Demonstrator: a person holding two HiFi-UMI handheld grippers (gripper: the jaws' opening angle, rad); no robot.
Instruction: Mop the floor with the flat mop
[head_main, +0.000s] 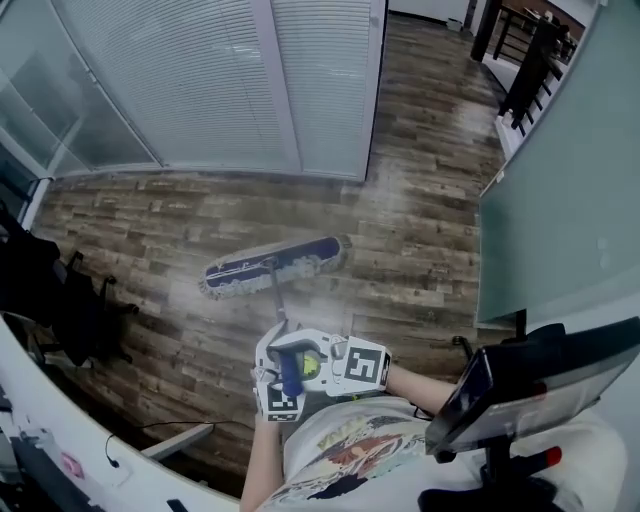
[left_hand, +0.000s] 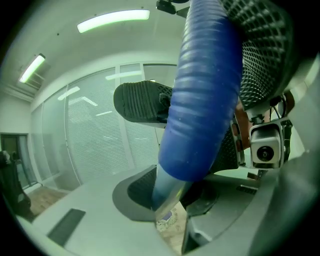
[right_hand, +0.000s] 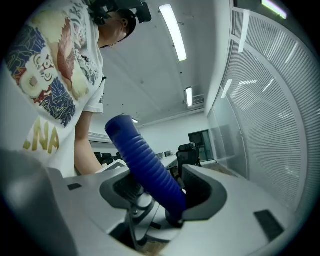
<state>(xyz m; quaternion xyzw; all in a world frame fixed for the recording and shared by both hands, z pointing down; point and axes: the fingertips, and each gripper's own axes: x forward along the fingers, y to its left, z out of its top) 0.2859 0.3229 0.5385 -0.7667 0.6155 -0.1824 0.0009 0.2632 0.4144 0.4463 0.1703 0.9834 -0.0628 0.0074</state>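
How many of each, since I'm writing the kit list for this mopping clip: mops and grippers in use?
Flat mop: 1
Grippers: 2, the left gripper and the right gripper, each closed on the mop's blue handle
Total: 3

Floor (head_main: 420, 170): brown-grey wood-look planks, pale glare patch toward far right. Flat mop (head_main: 275, 265): head lies flat on the planks mid-floor, long axis left to right, right end slightly farther away. Black office chair (head_main: 85, 310) stands at near left. Dark furniture legs (head_main: 525, 70) stand at far right.
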